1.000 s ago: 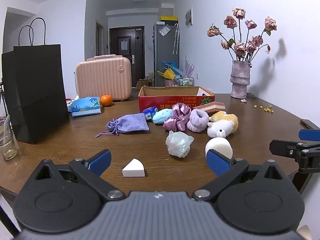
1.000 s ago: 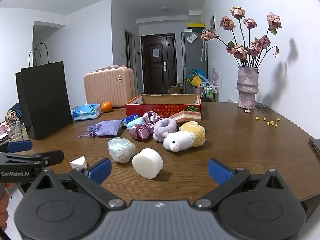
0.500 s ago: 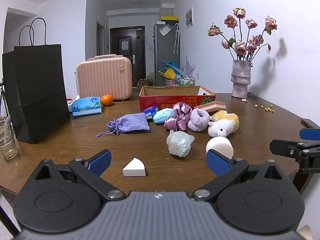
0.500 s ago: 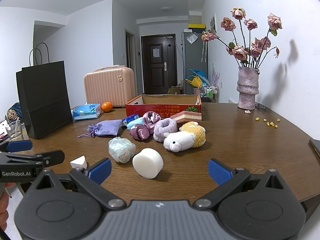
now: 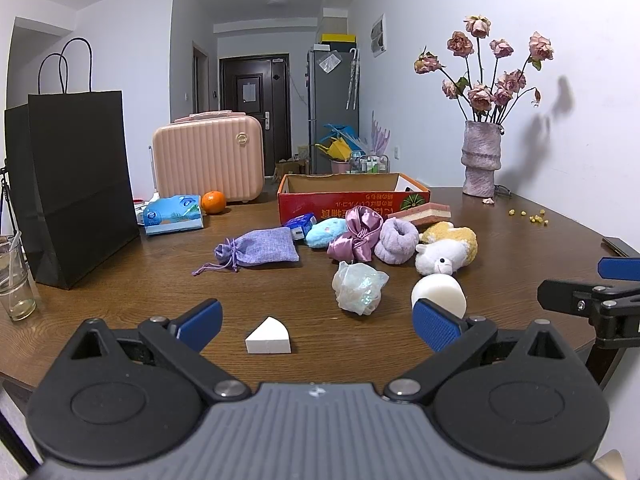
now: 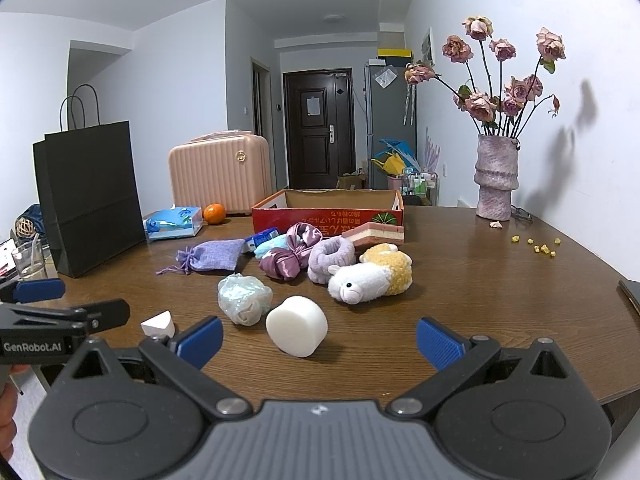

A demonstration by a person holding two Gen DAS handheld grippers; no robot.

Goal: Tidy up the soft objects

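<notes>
Soft white foam cylinder [image 6: 296, 331] lies on brown wooden worktop [image 6: 460, 280], nr fluffy white-and-yellow plush sheep [image 6: 370, 278]. Left tongs [image 5: 317, 322] & right tongs [image 6: 319, 337] both gape wide (nothing held).

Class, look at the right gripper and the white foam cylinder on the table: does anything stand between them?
Nothing visible does. The right gripper is open, and the white foam cylinder lies just ahead of it on bare table. The plastic-wrapped bundle sits to the cylinder's left, out of the way.
</notes>
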